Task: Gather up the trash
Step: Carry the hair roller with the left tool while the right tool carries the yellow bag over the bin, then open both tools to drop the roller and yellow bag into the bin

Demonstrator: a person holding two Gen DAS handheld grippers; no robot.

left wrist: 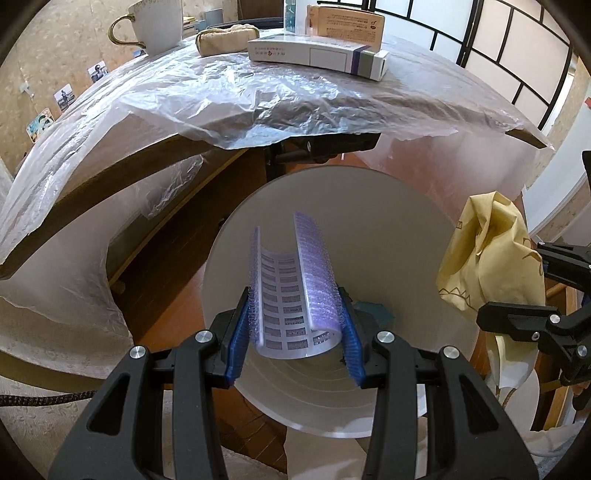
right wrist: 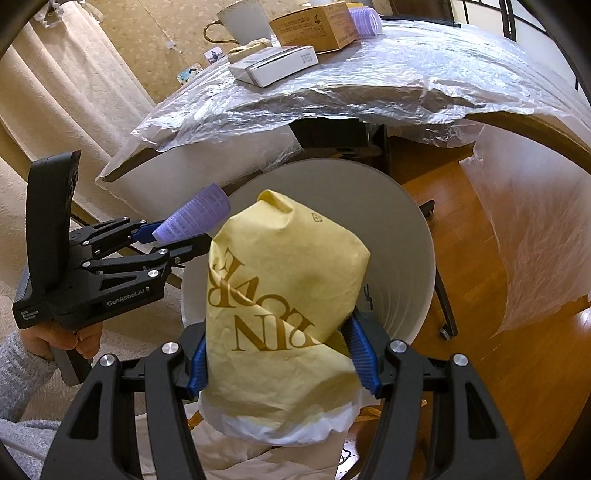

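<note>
The lilac bristly hair roller was pinched in the left tongs, hanging right above the mouth of the round white plastic bin on the floor. The crumpled yellow paper bag with gold lettering sat clamped in the right tongs over the same bin — so both pieces were held, neither dropped yet. The bin looked nearly empty inside, just something dark and teal low down that I couldn't make out.

Seemed like early-to-middle going to me. The plastic-covered tabletop had a white cardboard box, a tan printed carton, another lilac roller and a white gold-handled mug on it — which of those counted as trash, I couldn't say.
</note>
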